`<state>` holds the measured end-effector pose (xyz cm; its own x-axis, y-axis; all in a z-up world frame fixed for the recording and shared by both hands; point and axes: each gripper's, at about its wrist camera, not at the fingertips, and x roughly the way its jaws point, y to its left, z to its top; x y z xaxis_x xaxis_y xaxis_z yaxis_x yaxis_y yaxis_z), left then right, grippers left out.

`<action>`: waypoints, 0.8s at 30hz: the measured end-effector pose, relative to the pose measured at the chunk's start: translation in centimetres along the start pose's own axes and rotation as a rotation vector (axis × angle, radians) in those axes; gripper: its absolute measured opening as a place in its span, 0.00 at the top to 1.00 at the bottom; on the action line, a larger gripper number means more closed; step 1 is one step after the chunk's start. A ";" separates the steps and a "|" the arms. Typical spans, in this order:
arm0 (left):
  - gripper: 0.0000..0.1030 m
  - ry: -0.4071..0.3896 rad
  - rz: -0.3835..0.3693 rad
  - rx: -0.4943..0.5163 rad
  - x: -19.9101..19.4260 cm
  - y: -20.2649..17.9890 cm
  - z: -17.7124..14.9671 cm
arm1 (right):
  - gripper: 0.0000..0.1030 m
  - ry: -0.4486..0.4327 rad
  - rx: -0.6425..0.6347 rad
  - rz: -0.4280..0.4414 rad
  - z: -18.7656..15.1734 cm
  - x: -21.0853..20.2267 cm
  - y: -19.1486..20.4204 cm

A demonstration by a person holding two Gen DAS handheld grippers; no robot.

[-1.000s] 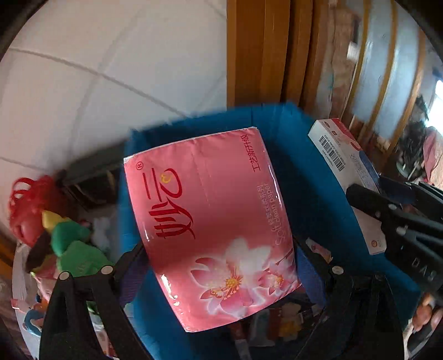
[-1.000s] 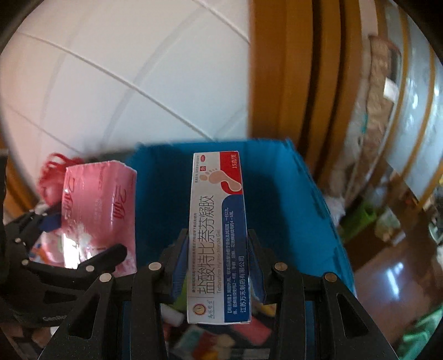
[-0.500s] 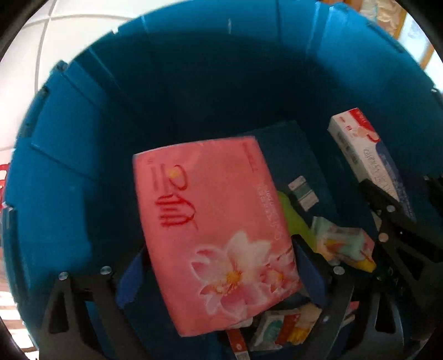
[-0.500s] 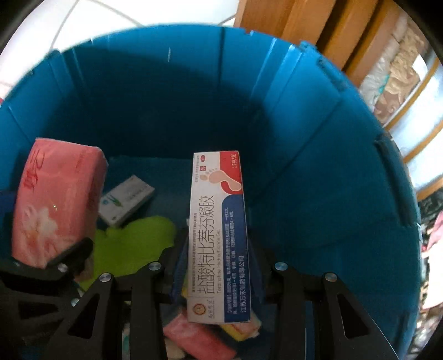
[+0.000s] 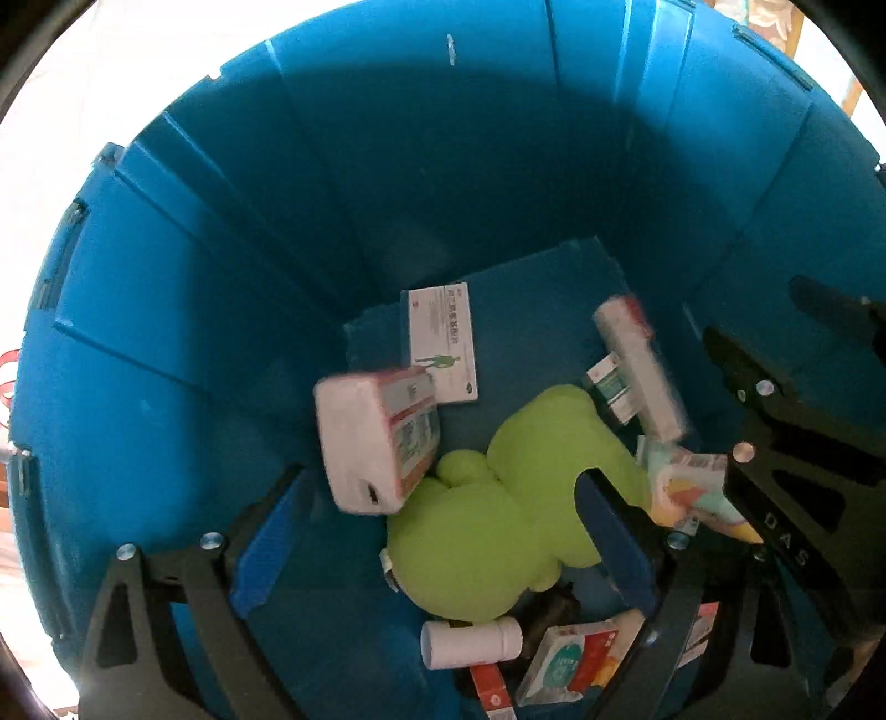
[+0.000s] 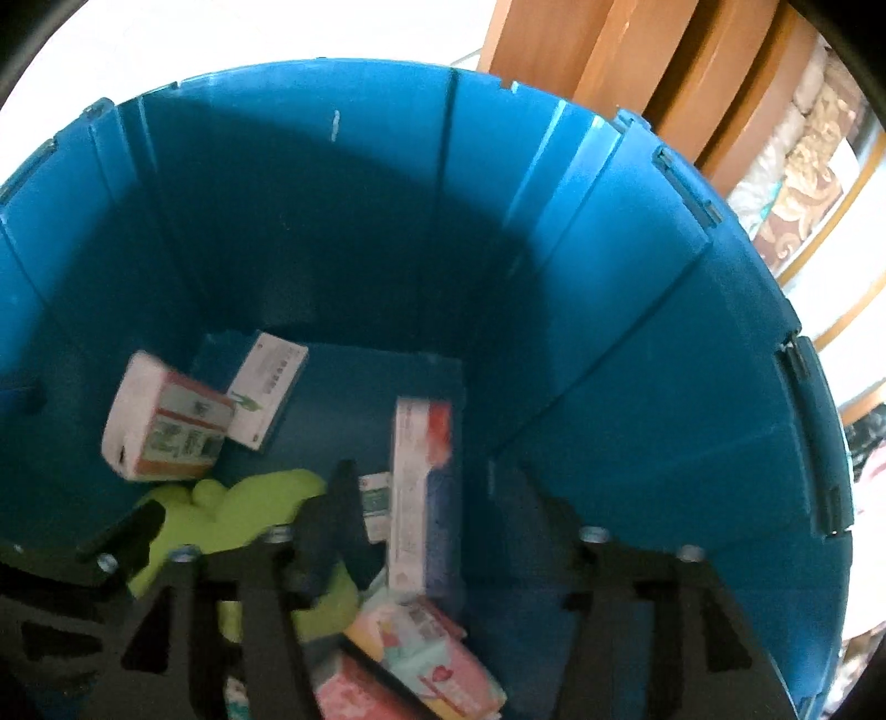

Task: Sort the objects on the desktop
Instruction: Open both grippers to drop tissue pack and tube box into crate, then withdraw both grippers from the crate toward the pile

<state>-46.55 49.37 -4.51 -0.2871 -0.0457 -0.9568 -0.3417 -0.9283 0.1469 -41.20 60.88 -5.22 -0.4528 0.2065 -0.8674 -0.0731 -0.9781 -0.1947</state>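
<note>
Both grippers hung empty over the blue bin (image 5: 194,332).

Motion blur smeared the tissue pack (image 5: 376,437) and ointment box (image 6: 421,487), both loose inside the bin; their print was unreadable. The left gripper (image 5: 437,531) gaped, touching nothing. The right gripper (image 6: 421,498) had just been opening, its jaws clear of the box. Wooden panels (image 6: 637,50) stood behind.

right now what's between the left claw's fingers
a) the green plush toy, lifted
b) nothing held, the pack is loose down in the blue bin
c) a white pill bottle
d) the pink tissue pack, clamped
b: the left claw stands open with no pad pressing on anything, and the pink tissue pack is tumbling free inside the blue bin, beside the green plush toy.
</note>
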 end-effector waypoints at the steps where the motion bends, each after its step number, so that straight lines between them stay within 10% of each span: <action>1: 0.07 -0.001 0.001 -0.001 -0.2 0.1 -0.1 | 0.34 -0.005 -0.002 -0.004 -0.1 -0.2 -0.1; 15: 0.07 -0.109 -0.002 -0.019 -7.2 2.7 -3.2 | 0.13 -0.105 -0.006 0.014 2.8 -4.9 -0.4; 24: 0.07 -0.271 -0.062 -0.022 -15.2 6.8 -8.9 | 0.00 -0.218 -0.051 0.098 1.9 -15.5 1.9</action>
<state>-36.58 40.47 8.83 -0.4959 0.1091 -0.8615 -0.3475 -0.9341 0.0817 -36.01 55.79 8.71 -0.6368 0.0946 -0.7652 0.0231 -0.9897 -0.1416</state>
